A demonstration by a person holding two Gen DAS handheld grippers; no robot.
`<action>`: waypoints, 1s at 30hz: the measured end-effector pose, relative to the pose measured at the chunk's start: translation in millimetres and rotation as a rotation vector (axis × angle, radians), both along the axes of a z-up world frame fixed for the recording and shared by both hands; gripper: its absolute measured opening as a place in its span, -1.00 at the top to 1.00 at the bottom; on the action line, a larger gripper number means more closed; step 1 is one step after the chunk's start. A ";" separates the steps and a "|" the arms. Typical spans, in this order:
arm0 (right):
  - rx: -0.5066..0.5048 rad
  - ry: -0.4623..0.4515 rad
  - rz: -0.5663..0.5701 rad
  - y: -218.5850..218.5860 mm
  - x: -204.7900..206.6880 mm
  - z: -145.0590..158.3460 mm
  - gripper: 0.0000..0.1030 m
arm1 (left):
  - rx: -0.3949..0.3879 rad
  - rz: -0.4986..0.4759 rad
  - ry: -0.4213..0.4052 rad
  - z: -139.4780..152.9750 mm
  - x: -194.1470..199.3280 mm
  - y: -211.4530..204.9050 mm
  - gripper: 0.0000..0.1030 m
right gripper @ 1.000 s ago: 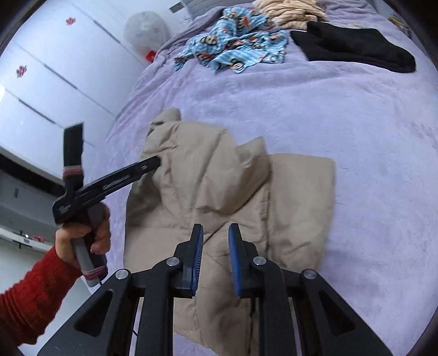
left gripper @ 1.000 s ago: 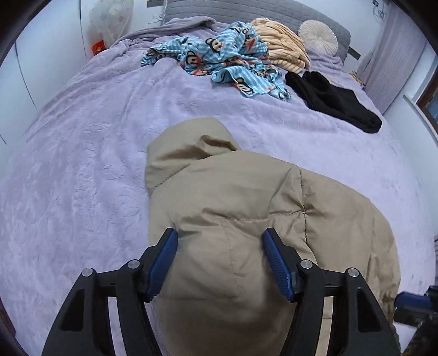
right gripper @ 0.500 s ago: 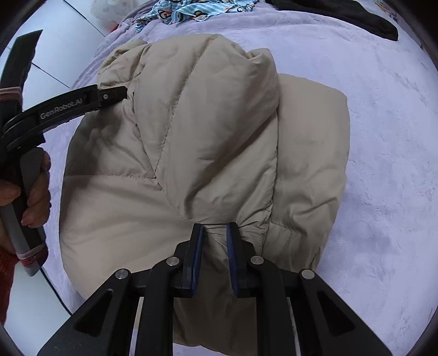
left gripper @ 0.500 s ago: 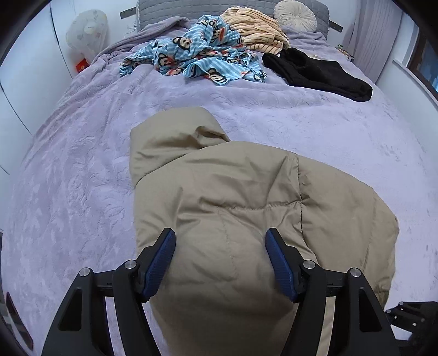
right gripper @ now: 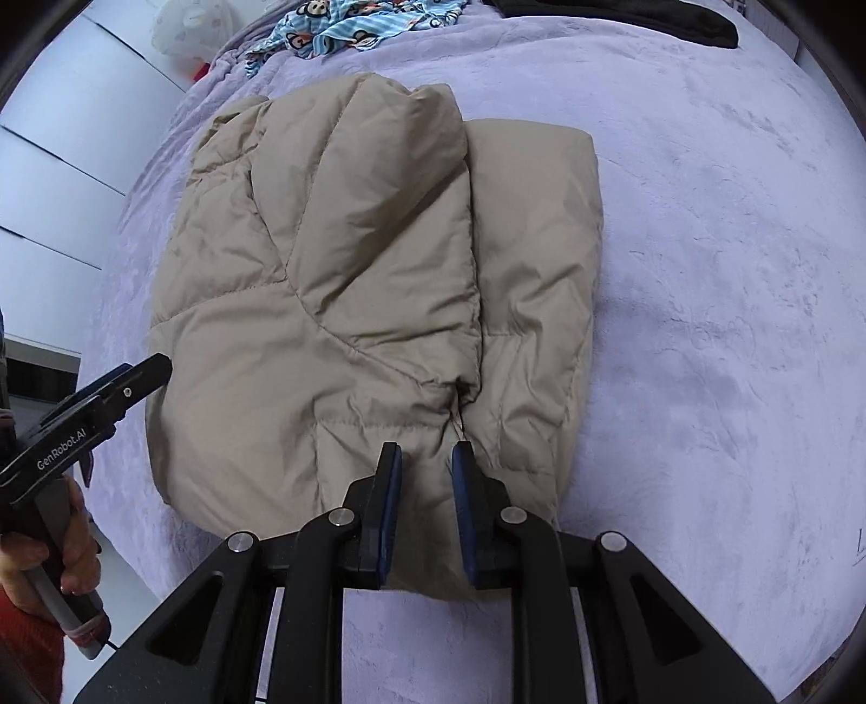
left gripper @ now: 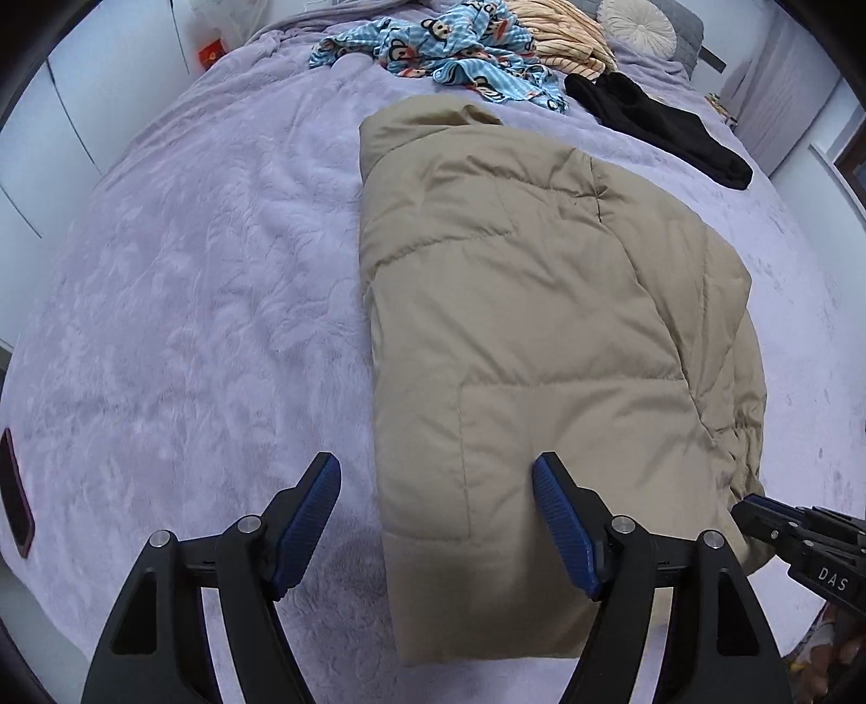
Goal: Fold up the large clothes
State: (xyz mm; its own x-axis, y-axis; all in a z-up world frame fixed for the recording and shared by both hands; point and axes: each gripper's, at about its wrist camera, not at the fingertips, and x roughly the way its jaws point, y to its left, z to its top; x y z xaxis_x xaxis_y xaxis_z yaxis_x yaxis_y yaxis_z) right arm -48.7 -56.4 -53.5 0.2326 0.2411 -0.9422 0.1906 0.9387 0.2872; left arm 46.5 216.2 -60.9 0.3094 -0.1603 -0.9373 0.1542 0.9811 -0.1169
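Observation:
A tan puffer jacket (left gripper: 530, 325) lies folded on the purple bedspread (left gripper: 189, 271); it also shows in the right wrist view (right gripper: 352, 303), with a sleeve folded over its body. My left gripper (left gripper: 435, 520) is open and empty, straddling the jacket's near left edge just above it. My right gripper (right gripper: 426, 482) is partly open at the jacket's near hem, with fabric between the fingers but a visible gap. The right gripper also shows at the jacket's near right corner in the left wrist view (left gripper: 801, 536). The left gripper shows at the jacket's left side in the right wrist view (right gripper: 92, 411).
At the far end of the bed lie a blue monkey-print cloth (left gripper: 444, 49), a peach striped garment (left gripper: 563, 43), a black garment (left gripper: 660, 124) and a round cushion (left gripper: 638, 24). A dark phone-like object (left gripper: 13, 509) lies at the bed's left edge. White wardrobe doors (right gripper: 59, 135) stand to the left.
The jacket has been laid down flat on the bed. My right gripper has opened slightly at the hem. My left gripper has shifted left to the jacket's edge.

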 end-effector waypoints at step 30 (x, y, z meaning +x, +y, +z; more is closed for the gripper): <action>0.060 -0.110 -0.065 1.0 -46.5 71.5 0.03 | 0.021 0.069 -0.048 68.6 -71.6 8.7 -1.00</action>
State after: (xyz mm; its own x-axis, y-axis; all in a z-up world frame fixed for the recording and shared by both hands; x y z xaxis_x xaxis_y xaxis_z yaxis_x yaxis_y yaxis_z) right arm -95.2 -55.4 18.0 0.3502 0.2772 -0.8947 0.2150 0.9059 0.3648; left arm -25.1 224.9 7.7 0.3637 -0.1175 -0.9241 0.0911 0.9918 -0.0902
